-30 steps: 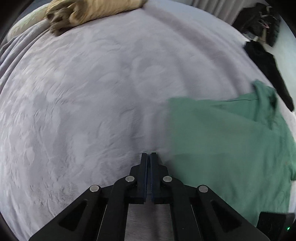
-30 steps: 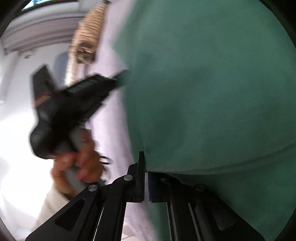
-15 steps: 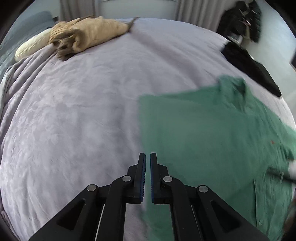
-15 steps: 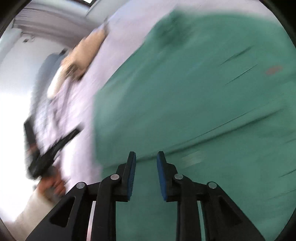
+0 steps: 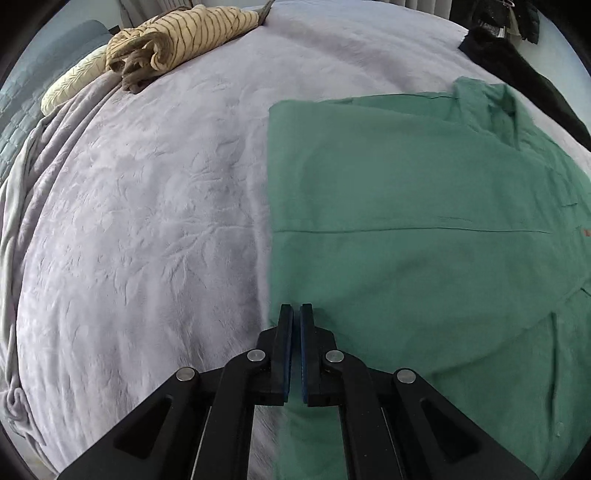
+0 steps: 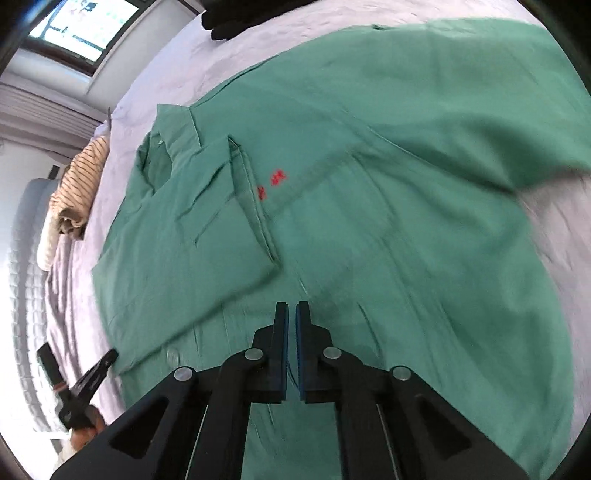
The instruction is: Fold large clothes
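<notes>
While shirt lies flat on bed, one side folded in, expect light, limp, wrinkle-prone cloth. You take hem or unfolded sleeve edge. Left gripper and right gripper both pinched together, empty.

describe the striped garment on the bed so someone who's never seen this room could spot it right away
Start with the bed, covered by a pale lilac blanket. Near its far edge, next to a cream pillow, lies the striped garment, loosely bundled. It is tan with thin dark stripes, unlike the plain green shirt spread flat on the blanket and the black clothing at the bed's other side.
</notes>
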Demonstrator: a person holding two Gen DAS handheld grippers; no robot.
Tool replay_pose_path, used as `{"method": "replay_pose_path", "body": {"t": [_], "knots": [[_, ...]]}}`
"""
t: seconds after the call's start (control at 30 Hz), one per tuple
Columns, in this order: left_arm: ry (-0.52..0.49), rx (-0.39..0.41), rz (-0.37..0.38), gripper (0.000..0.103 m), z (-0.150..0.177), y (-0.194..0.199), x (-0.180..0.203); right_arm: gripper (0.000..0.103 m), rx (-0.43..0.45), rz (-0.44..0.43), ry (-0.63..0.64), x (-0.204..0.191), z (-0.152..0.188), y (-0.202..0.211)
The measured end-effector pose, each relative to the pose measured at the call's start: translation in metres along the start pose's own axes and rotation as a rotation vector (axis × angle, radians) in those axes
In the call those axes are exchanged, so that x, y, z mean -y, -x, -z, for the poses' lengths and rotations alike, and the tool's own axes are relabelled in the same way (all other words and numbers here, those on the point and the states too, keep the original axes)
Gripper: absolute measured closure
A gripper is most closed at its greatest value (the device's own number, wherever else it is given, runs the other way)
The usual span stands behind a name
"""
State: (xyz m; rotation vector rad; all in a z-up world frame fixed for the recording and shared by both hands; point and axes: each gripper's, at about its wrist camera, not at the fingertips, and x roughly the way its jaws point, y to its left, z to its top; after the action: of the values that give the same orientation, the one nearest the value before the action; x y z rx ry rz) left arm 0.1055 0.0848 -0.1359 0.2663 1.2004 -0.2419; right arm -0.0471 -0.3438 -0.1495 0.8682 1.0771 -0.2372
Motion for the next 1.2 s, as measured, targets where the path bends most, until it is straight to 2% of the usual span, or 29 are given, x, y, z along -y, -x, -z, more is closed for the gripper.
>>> {"method": "replay_pose_path", "body": {"t": [0.07, 0.13, 0.2, 0.4, 0.5, 0.63, 0.7, 0.9, 0.93, 0.97, 1.0, 1.03, 1.2], "knots": [[-0.007, -0.01, 0.0, 0.099, 0.004, 0.011, 0.01, 0.094, -0.023, -0.018, -0.002, -0.006, 0.01, 0.004], [-0.012, -0.021, 0.007, 0.099, 0.01, 0.02, 0.022, 0.081, -0.034, -0.025, -0.008, 0.001, 0.016, 0.011], [-0.005, -0.038, 0.03, 0.099, 0.019, 0.029, 0.036, 0.051, -0.036, -0.023, -0.005, 0.005, 0.024, 0.018], [-0.026, -0.068, 0.057, 0.099, 0.039, 0.038, 0.077, 0.049, -0.047, -0.064, -0.036, 0.019, 0.034, 0.028], [-0.034, -0.088, 0.076, 0.098, 0.045, 0.038, 0.093, 0.042, -0.041, -0.073, -0.039, 0.031, 0.036, 0.038], [-0.042, -0.115, 0.091, 0.098, 0.052, 0.041, 0.117, 0.042, -0.03, -0.088, -0.043, 0.043, 0.032, 0.047], [-0.052, -0.12, 0.087, 0.098, 0.053, 0.042, 0.127, 0.034, -0.023, -0.095, -0.046, 0.049, 0.031, 0.052], [-0.053, -0.108, 0.089, 0.098, 0.052, 0.048, 0.157, 0.024, -0.006, -0.127, -0.048, 0.063, 0.021, 0.063], [-0.052, -0.104, 0.085, 0.087, 0.051, 0.05, 0.163, 0.023, -0.005, -0.132, -0.051, 0.065, 0.019, 0.064], [-0.051, -0.104, 0.083, 0.061, 0.05, 0.052, 0.168, 0.023, -0.004, -0.138, -0.055, 0.068, 0.017, 0.064], [-0.047, -0.11, 0.084, 0.002, 0.05, 0.052, 0.174, 0.023, -0.003, -0.14, -0.057, 0.069, 0.015, 0.064], [-0.037, -0.099, 0.061, 0.0, 0.049, 0.053, 0.179, 0.023, -0.002, -0.144, -0.058, 0.071, 0.013, 0.065], [-0.051, -0.1, 0.061, 0.0, 0.045, 0.043, 0.205, 0.02, 0.008, -0.165, -0.051, 0.078, 0.002, 0.068]]}}
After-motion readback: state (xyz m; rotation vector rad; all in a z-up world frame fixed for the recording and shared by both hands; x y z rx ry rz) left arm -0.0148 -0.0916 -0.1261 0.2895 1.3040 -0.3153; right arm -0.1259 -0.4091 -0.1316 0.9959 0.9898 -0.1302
